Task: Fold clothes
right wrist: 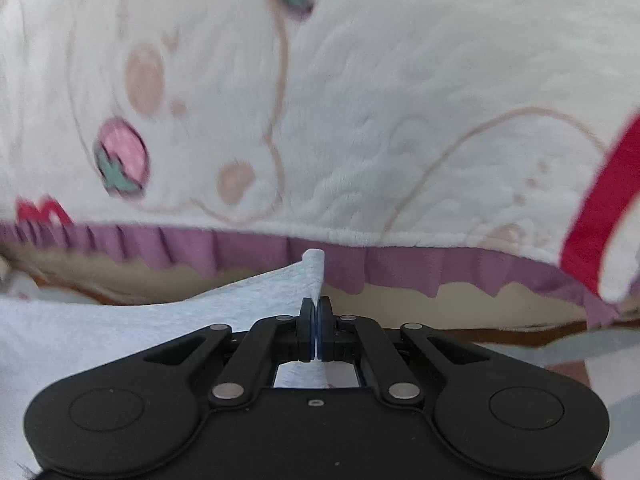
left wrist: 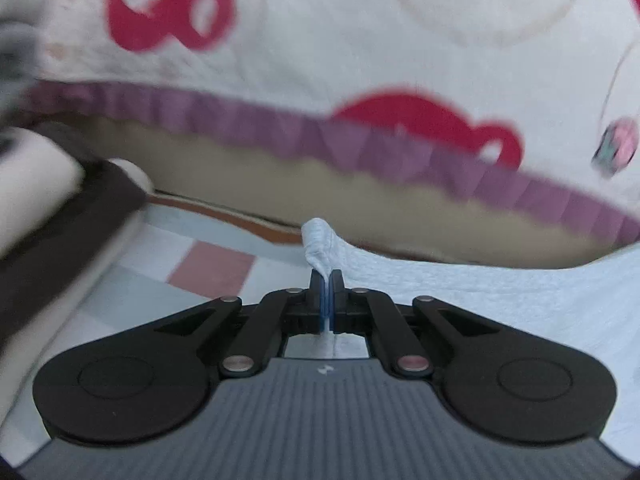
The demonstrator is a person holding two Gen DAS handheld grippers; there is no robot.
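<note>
Left gripper, right gripper, both pinching pale blue textured cloth

Left gripper pinches garment corner; cloth spreads to its right. Right gripper pinches another corner; cloth spreads to its left. Blanket lies beyond both grippers, frilled edge nearest. Tiled floor below, left.

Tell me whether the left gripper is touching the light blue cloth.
Touching. The left wrist view shows the left gripper shut on the light blue cloth, a fold poking out above its pads.
</note>
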